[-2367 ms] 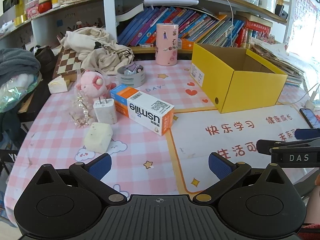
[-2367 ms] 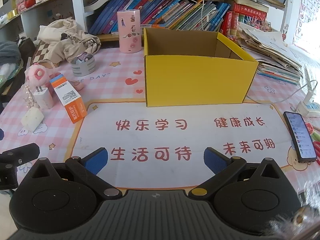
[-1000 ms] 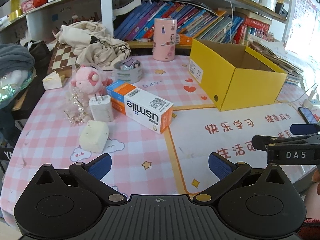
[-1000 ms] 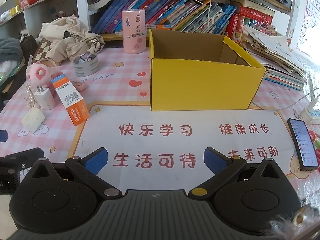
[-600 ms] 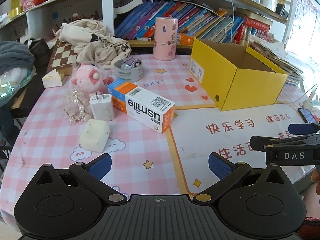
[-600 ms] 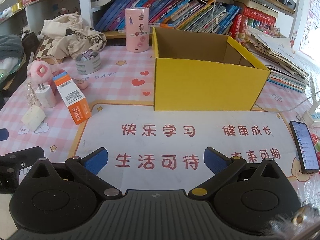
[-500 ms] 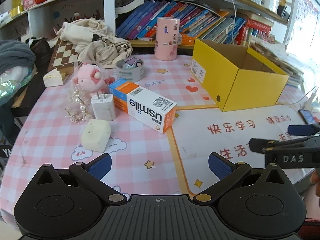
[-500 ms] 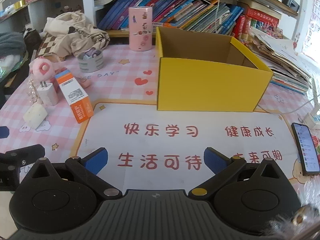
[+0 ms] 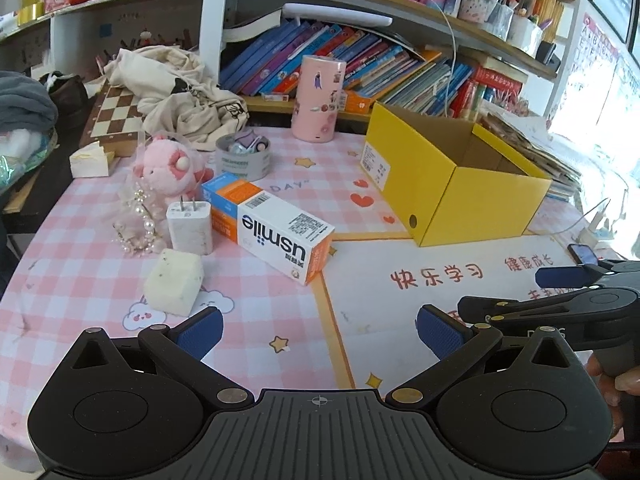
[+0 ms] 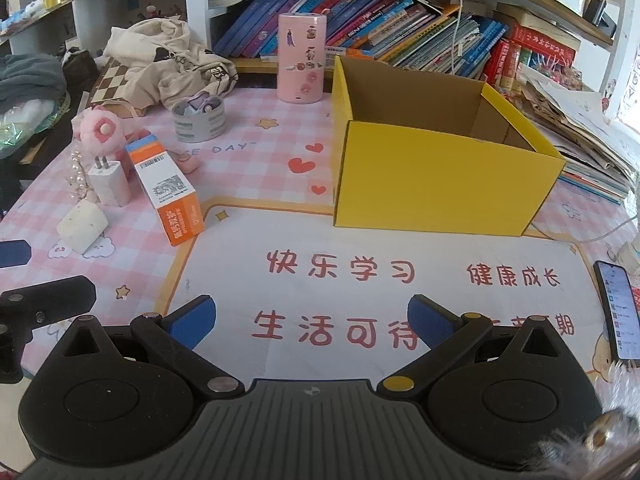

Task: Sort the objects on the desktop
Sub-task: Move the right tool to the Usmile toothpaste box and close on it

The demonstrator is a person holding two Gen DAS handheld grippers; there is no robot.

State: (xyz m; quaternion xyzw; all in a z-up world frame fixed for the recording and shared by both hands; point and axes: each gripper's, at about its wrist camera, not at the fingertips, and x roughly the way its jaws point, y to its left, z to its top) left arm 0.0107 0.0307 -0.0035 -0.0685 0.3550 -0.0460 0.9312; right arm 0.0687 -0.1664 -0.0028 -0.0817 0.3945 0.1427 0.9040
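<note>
An open yellow box stands on the desk, empty as far as shows. Left of it lie a white and orange usmile carton, a white charger plug, a cream speckled block, a pink plush pig, a pearl string and a tape roll. My left gripper is open and empty, near the desk's front edge. My right gripper is open and empty over the white mat.
A pink cylinder stands at the back before a bookshelf. A phone lies at the right edge. A cloth bag and a chessboard lie at the back left. Stacked papers lie right of the box.
Both grippers have drifted slightly forward toward the desk objects and the box. Both stay open and empty. Nothing on the desk has moved.
</note>
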